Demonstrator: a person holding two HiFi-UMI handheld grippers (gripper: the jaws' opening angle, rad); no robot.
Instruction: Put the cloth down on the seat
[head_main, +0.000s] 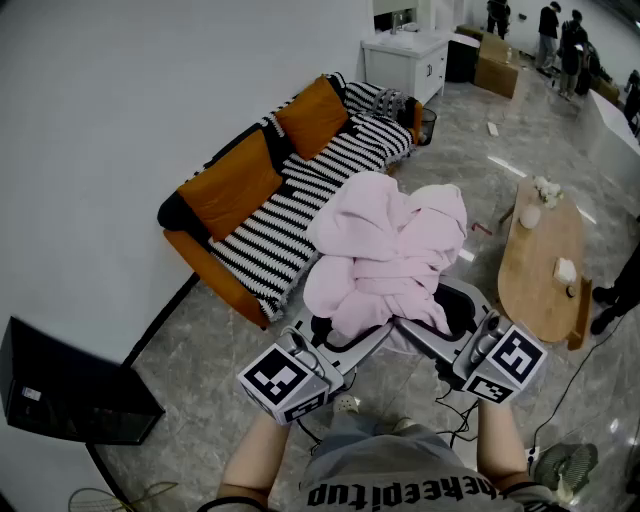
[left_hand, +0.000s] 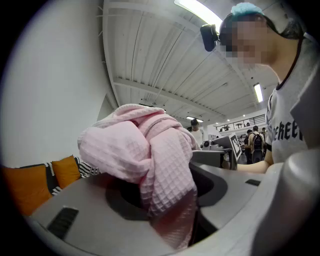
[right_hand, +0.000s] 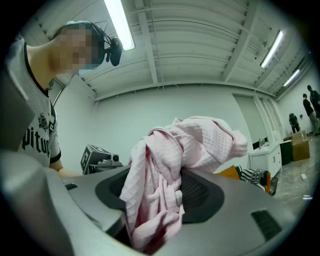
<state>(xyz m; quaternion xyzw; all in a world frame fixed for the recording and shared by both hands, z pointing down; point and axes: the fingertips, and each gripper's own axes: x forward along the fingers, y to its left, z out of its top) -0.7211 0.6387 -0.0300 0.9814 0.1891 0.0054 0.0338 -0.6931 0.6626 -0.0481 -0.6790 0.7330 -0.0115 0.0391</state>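
Observation:
A crumpled pink waffle-weave cloth (head_main: 385, 255) is held up in the air in front of me, bunched over both grippers. My left gripper (head_main: 335, 335) and right gripper (head_main: 435, 330) meet under it from either side, and each has cloth caught between its jaws. In the left gripper view the cloth (left_hand: 145, 155) drops into the gap of the left gripper (left_hand: 175, 215). The right gripper view shows the cloth (right_hand: 185, 145) pinched the same way in the right gripper (right_hand: 150, 220). Beyond and left of the cloth stands the sofa with its black-and-white striped seat (head_main: 300, 215) and orange cushions (head_main: 235, 185).
An oval wooden coffee table (head_main: 540, 265) with small items stands at the right. A white cabinet (head_main: 405, 60) and a dark bin (head_main: 427, 125) are past the sofa's far end. A black box (head_main: 70, 395) sits at the lower left. People (head_main: 560, 35) stand far back.

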